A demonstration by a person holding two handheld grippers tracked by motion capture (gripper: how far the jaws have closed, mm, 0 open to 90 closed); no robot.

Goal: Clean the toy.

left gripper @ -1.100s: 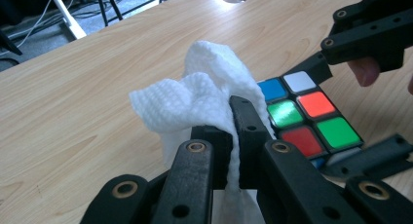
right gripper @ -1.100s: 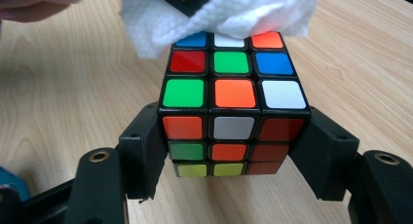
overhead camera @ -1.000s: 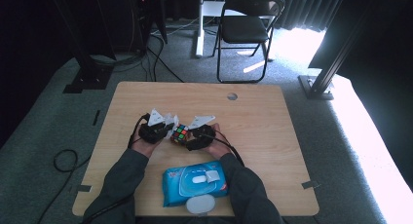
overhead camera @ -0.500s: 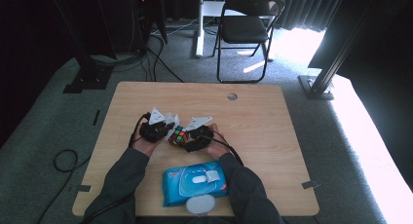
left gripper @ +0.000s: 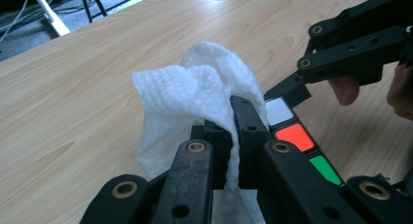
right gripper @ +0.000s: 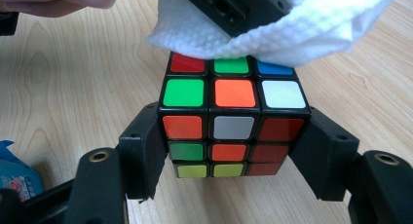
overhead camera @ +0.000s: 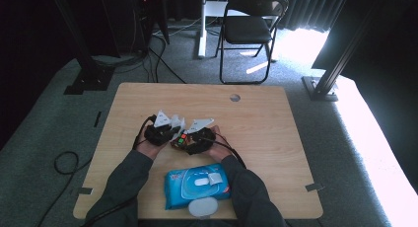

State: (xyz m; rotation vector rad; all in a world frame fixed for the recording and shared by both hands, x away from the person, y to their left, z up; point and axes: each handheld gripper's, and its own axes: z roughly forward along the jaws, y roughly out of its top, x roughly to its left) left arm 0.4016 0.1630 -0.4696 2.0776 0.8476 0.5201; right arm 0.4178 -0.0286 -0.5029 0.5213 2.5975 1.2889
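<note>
1. i hold the cube (right gripper: 233, 121) in my right gripper (right gripper: 234, 151), jaws clamped on its two sides, just above the counter (overhead camera: 276, 118) near the middle.
2. my left gripper (left gripper: 229, 136) has its jaws together on a white wipe (left gripper: 195, 92), pinched tight with the cloth bunched over the tips.
3. the wipe touches the cube's top face along its far edge; in the right gripper view it covers part of the far row of stickers.
4. by my judgement the wiping is under way and not finished: the wipe is out of the pack and on the cube, but it meets just one face here, and the front and side faces show bare.
5. what is left, i think, is to rub across the top, then turn the cube for the other faces. whether any face is already clean i cannot tell.
6. near my forearms lies a blue wipes pack (overhead camera: 197, 185), with a round white lid (overhead camera: 202, 206) just beside it at the counter's near edge.
7. a cable hole (overhead camera: 235, 97) sits well apart toward the far edge; a folding chair (overhead camera: 249, 27) stands beyond the counter.
8. nothing stands in the way of the cube. the two grippers are close together, so the jaws could knock each other as i wipe.
</note>
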